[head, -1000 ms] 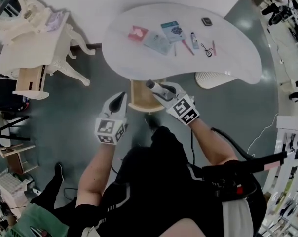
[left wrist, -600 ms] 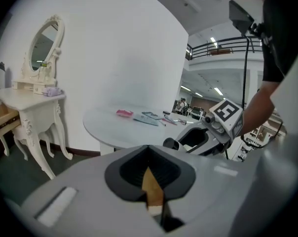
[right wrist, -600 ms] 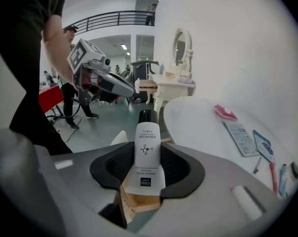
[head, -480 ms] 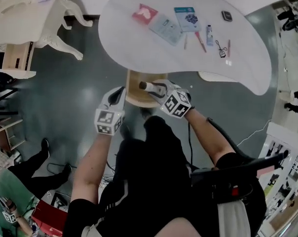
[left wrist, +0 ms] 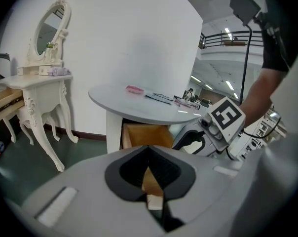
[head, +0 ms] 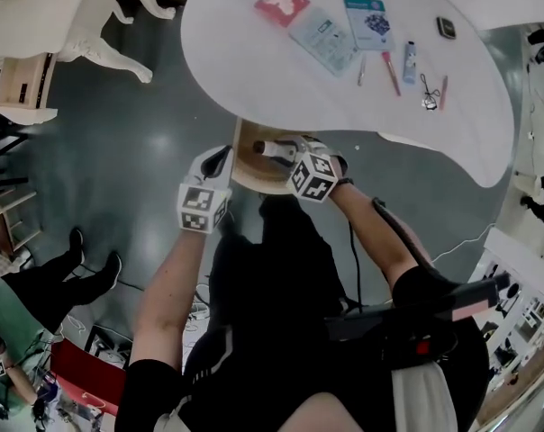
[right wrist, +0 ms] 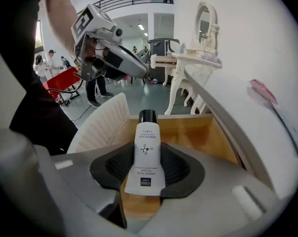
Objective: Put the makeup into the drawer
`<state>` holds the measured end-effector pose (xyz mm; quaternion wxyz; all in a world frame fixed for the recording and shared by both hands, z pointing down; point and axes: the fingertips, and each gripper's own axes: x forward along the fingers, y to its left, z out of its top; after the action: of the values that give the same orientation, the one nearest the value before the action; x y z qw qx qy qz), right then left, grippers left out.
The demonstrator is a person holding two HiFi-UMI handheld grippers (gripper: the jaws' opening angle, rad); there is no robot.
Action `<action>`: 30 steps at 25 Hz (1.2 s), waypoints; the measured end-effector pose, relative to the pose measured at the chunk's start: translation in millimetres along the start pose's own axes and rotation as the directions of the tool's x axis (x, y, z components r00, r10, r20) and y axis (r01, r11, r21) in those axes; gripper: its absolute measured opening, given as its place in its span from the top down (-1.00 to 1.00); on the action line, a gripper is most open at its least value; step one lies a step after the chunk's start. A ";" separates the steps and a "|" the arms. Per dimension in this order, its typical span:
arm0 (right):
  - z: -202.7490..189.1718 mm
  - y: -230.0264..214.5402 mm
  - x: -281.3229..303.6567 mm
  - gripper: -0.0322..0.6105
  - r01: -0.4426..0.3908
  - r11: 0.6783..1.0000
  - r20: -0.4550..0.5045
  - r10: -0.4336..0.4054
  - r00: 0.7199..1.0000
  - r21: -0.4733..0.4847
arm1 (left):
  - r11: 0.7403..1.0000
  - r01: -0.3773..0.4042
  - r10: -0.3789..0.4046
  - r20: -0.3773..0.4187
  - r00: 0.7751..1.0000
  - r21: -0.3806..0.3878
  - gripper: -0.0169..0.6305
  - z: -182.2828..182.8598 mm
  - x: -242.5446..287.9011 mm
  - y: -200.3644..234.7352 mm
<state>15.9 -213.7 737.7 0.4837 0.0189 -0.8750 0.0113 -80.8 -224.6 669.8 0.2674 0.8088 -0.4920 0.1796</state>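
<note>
A white tube of makeup with a black cap [right wrist: 146, 154] sits between the pads of my right gripper [right wrist: 147, 158], which is shut on it. The cap points into the open wooden drawer [right wrist: 208, 132] under the white table [head: 254, 70]. In the head view the tube [head: 274, 148] lies over the drawer [head: 250, 176]. My left gripper [head: 216, 167] hangs just left of the drawer, shut, with nothing in it. From the left gripper view its closed tips [left wrist: 149, 154] face the drawer [left wrist: 144, 135]. On the tabletop lie a red packet [head: 282, 1], flat packets [head: 324, 36], a small tube [head: 409, 61] and an eyelash curler [head: 428, 93].
A white dressing table with an oval mirror [left wrist: 45, 73] stands to the left, one of its drawers [head: 20, 88] pulled out. A white ribbed seat [right wrist: 97, 125] stands beside the wooden drawer. A person's legs [head: 47, 282] show on the dark floor at the left.
Both grippers have sunk toward the drawer. The right one has tipped downward with the tube, whose cap now sits over the drawer. The grip has not changed.
</note>
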 end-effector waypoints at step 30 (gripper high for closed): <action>-45.2 -16.8 114.4 0.36 -0.075 0.995 -0.306 0.050 0.951 -0.072 | 0.993 -0.054 0.048 -0.054 0.997 -0.107 0.95 -41.0 14.4 3.3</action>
<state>-5.9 -231.3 858.6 0.6120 -0.0308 -0.7902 -0.0069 -78.4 -211.0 711.1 0.3187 0.7753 -0.5145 0.1804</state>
